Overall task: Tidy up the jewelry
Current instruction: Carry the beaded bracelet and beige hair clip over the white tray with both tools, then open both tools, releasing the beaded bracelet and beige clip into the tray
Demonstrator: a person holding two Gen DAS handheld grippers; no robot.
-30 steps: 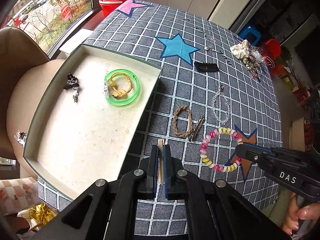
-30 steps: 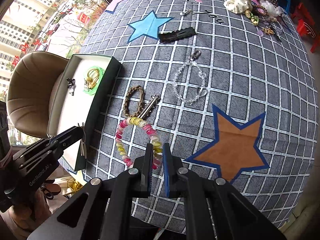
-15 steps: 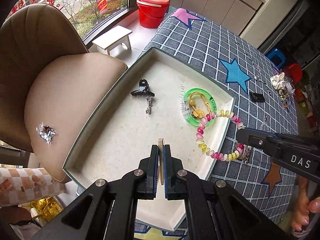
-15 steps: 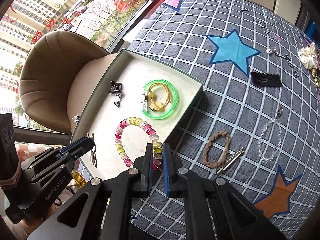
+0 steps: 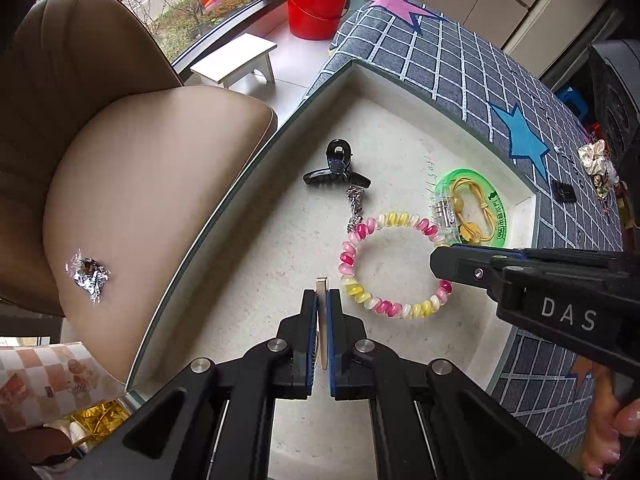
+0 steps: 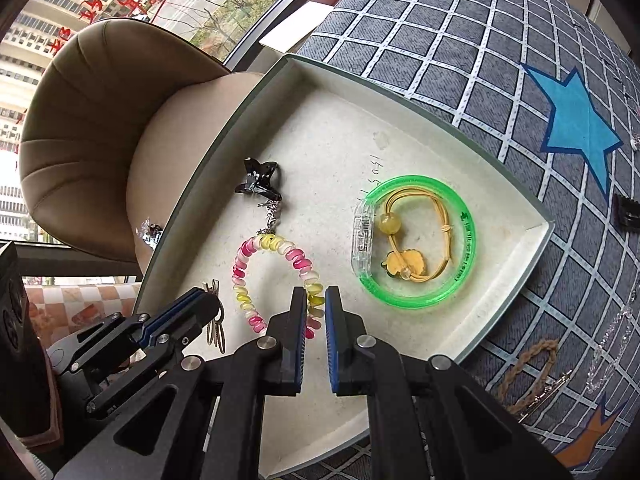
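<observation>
A white tray (image 5: 248, 184) with a green rim lies on the checked tablecloth. My left gripper (image 5: 321, 300) is shut on a thin metal hair clip (image 5: 321, 286) low over the tray floor; the clip also shows in the right wrist view (image 6: 215, 330). My right gripper (image 6: 316, 300) is shut on a pink, yellow and white bead bracelet (image 5: 362, 296), which lies on the tray floor (image 6: 248, 272). In the tray are also a black claw clip (image 5: 335, 170) with a silver charm, and a green bangle (image 6: 416, 300) around a yellow cord bracelet (image 6: 404, 264).
A tan chair (image 5: 140, 184) stands left of the tray, with a foil scrap (image 5: 88, 274) on its seat. On the cloth to the right lie a braided brown bracelet (image 6: 524, 368), a clear bead chain (image 6: 616, 336) and a black clip (image 6: 626, 214). A red bucket (image 5: 316, 8) stands far back.
Both grippers have moved left from the tablecloth to over the tray and come lower. The bead bracelet came along in my right gripper and now rests on the tray floor.
</observation>
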